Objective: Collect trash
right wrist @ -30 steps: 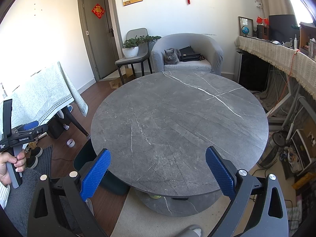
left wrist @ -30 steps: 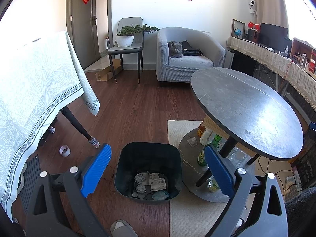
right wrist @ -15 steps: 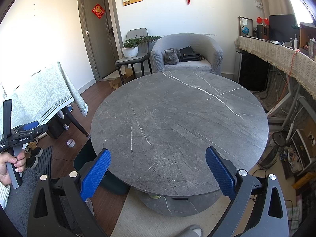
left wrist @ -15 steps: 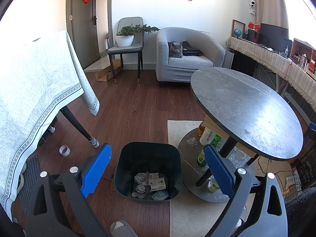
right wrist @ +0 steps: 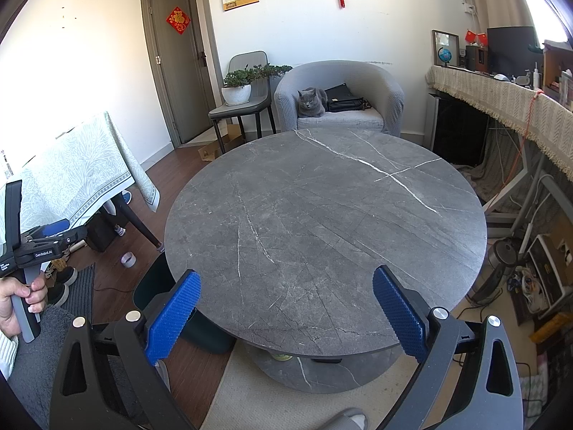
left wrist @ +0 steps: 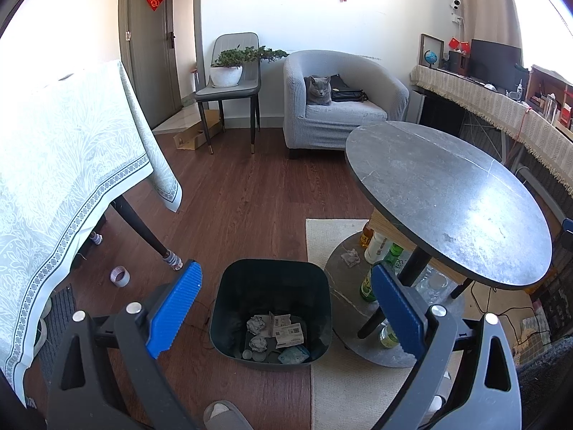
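My left gripper [left wrist: 283, 308] hangs spread wide and empty over the bin [left wrist: 229, 308] of crumpled paper [left wrist: 257, 324]; my right gripper [right wrist: 284, 313], equally released, hovers over the round table [right wrist: 322, 215].

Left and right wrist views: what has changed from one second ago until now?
Nothing visibly changed. The left gripper and the right gripper are open and empty as before, the dark square trash bin keeps its crumpled papers, and the round grey marble table is unmoved.
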The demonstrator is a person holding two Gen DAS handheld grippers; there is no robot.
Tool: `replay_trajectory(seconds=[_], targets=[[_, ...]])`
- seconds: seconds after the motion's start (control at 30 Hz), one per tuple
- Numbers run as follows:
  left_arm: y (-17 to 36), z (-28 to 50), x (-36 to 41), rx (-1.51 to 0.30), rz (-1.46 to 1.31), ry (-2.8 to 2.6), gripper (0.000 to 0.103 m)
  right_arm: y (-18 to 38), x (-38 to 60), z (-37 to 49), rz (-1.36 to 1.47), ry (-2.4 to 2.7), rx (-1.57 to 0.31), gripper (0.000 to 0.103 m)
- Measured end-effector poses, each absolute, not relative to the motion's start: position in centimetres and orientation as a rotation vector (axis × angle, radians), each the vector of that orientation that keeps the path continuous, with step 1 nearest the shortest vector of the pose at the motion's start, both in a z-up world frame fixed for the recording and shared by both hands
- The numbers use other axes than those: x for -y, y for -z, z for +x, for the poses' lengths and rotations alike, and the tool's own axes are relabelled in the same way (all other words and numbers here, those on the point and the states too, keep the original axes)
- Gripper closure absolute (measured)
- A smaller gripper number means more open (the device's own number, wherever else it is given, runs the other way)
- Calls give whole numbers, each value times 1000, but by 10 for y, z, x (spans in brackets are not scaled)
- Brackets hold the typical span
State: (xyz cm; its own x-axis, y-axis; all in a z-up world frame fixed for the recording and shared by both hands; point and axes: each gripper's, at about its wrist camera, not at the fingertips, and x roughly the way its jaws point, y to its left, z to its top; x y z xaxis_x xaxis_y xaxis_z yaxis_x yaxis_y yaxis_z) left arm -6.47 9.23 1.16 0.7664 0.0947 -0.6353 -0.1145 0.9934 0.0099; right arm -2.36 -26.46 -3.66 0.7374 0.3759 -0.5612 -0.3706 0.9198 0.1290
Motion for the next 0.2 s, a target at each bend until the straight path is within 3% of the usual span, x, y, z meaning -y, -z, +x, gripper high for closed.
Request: replay_trajectory(seconds=[0.2], targets=[[-13, -64, -88, -687, -17, -117, 6, 37, 265, -24, 9, -410, -618, 5]])
